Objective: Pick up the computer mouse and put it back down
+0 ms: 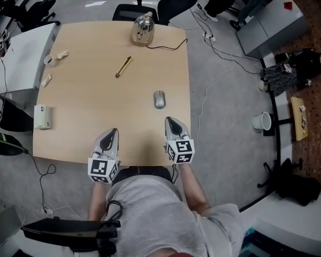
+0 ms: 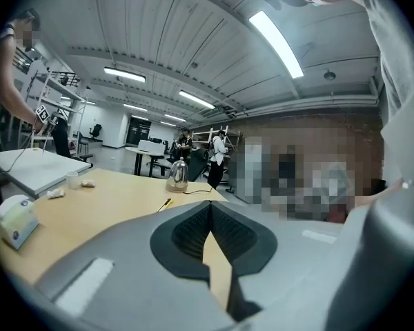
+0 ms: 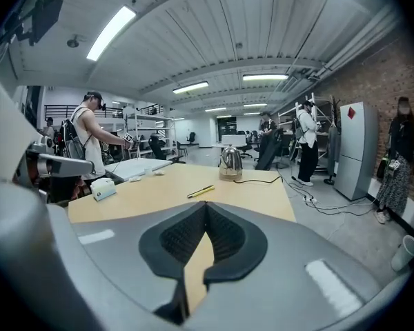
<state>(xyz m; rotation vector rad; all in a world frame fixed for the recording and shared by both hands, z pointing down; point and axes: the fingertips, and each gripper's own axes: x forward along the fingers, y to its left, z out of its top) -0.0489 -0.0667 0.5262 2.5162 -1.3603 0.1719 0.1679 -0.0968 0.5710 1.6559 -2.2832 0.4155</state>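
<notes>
The grey computer mouse (image 1: 159, 99) lies on the wooden table (image 1: 96, 100), right of the middle. My right gripper (image 1: 170, 120) hovers over the near edge just behind the mouse and slightly to its right, with its jaws shut and nothing between them. My left gripper (image 1: 113, 130) sits at the near edge further left, also shut and empty. In the right gripper view the closed tips (image 3: 205, 205) point across the table, and the mouse does not show there. The left gripper view shows its tips (image 2: 210, 204) touching too.
A yellow pen (image 1: 123, 67) lies past the mouse, and a metal kettle (image 1: 143, 29) with a black cable stands at the far edge. A white box (image 1: 42, 116) rests near the left edge. Office chairs, cables and people fill the room beyond.
</notes>
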